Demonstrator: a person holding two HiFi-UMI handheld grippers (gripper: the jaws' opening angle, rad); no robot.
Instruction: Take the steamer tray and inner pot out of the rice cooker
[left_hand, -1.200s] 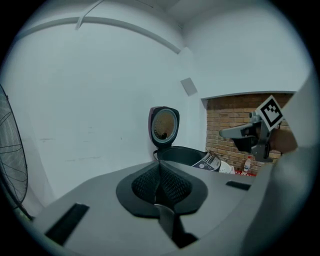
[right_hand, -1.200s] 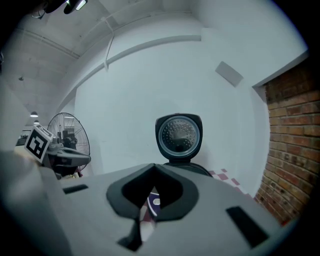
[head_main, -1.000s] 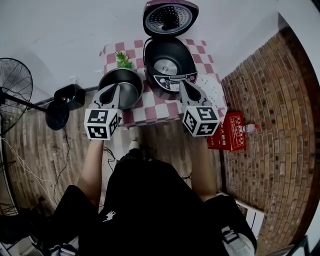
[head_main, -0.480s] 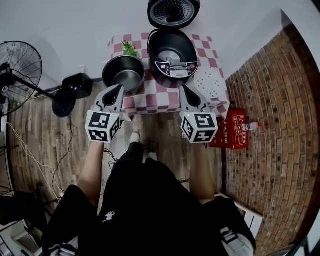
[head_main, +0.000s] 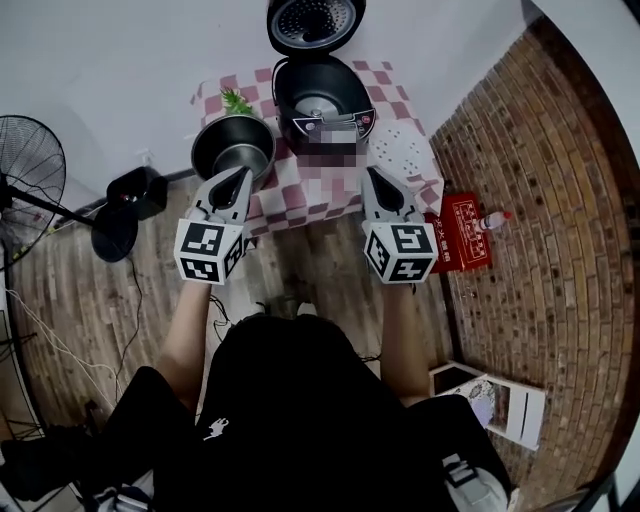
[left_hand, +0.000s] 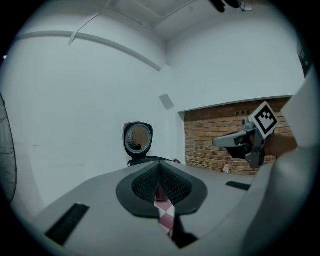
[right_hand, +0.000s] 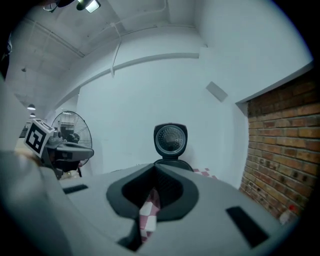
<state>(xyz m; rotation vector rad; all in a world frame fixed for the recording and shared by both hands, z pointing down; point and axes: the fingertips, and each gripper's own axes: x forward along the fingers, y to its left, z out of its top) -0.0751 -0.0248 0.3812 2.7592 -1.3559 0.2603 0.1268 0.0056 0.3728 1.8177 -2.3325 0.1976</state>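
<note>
While both my jaws sit pressed together and empty, the inner pot (head_main: 233, 147) looks like stiff, slick metal, so I'd pinch its rim. The steamer tray (head_main: 398, 152), upper right, seems light.

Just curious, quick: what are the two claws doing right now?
Left gripper: closed, holding nothing.
Right gripper: closed, holding nothing.

On the table (head_main: 290, 205), the rice cooker (head_main: 318, 100) stands at the back edge, near the middle. The inner pot (head_main: 233, 148) stands left of it, at the left edge. A small plant (head_main: 236, 101) is behind the inner pot, in the back left corner. The steamer tray (head_main: 400, 150) lies right of the rice cooker, at the right edge.
</note>
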